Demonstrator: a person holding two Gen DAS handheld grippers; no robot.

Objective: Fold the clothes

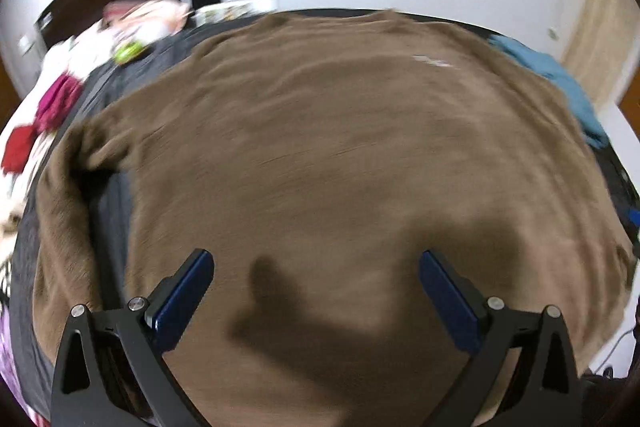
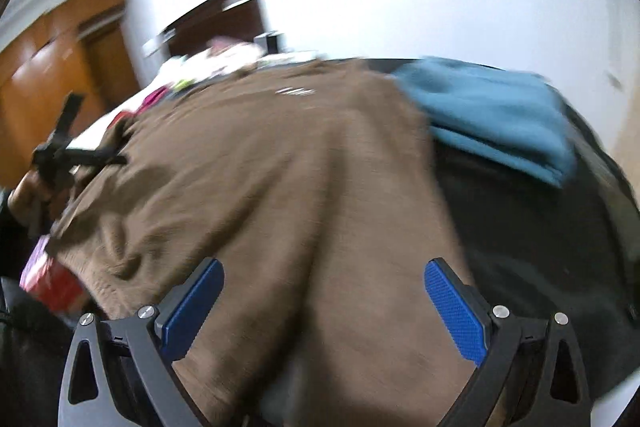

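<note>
While the dark bed [image 1: 108, 75] carries everything, we see the brown sweater [image 1: 320, 147] spread flat across it, long axis running away from us toward the far collar. A folded blue garment [image 2: 500, 115] sits just beside its right edge. Our left gripper [image 1: 316, 291] hovers over the near hem, fingers spread, holding nothing. Our right gripper [image 2: 324, 299] is likewise spread, over a raised ridge by the right edge, arguably nearer a grab.
</note>
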